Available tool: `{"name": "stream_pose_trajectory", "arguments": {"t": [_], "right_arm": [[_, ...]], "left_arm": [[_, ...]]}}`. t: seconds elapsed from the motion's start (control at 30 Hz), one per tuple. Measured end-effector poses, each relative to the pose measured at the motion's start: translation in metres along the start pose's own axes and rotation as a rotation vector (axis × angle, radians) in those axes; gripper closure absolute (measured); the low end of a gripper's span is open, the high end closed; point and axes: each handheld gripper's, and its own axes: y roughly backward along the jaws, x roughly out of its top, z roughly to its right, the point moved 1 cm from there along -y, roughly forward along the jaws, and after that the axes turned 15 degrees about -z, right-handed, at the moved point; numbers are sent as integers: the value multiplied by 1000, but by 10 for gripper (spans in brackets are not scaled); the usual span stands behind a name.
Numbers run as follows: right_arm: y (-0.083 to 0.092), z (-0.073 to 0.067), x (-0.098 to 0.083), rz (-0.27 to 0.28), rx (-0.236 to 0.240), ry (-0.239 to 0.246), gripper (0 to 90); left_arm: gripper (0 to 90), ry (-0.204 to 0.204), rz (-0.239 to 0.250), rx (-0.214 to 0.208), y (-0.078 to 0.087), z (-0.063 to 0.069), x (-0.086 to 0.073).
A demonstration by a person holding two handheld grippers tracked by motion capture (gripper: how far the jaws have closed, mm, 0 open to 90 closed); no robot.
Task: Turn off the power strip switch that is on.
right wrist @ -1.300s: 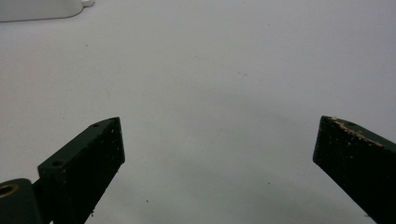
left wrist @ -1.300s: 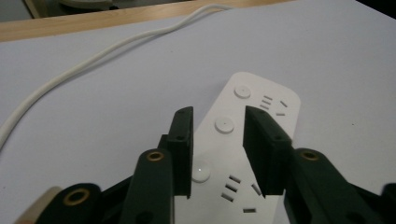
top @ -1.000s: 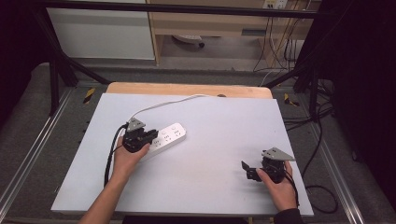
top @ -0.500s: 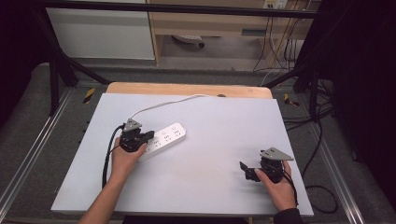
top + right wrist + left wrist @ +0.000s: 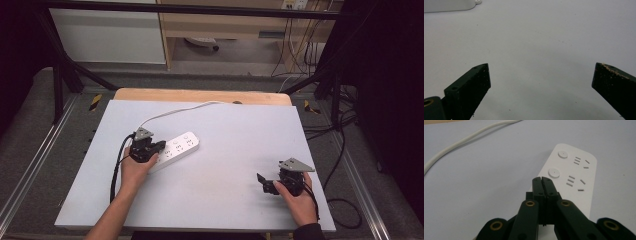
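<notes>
White power strip (image 5: 172, 150) lies at an angle left of centre in the high view on the pale grey table (image 5: 235, 135), its white cord (image 5: 175, 111) curving toward the upper centre. At its lower-left end the left gripper (image 5: 541, 179) hovers over it, jaws pressed together. The right gripper (image 5: 262, 181), lower right, holds its jaws spread wide over bare tabletop.

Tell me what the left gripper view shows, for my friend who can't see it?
The left gripper, its two black jaws pressed shut with nothing between them, points over the near end of a white power strip lying on a pale grey table. A white cable curves across the table at the upper left.
</notes>
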Motion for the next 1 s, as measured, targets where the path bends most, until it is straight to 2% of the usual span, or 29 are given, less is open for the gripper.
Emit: {"name": "stream_pose_trajectory", "arguments": {"t": [0.3, 0.57, 0.7, 0.77, 1.0], "right_arm": [[1, 0, 0, 2, 0, -1, 25], [1, 0, 0, -2, -1, 2, 25], [1, 0, 0, -1, 0, 4, 25], [1, 0, -1, -3, 1, 3, 25], [1, -1, 0, -5, 1, 1, 26]], "left_arm": [[900, -1, 2, -6, -1, -1, -1], [900, -30, -6, -7, -4, 7, 0], [900, -12, -3, 6, -1, 2, -1], [900, -3, -1, -3, -2, 1, -1], [900, -13, -10, 3, -2, 2, -2]]}}
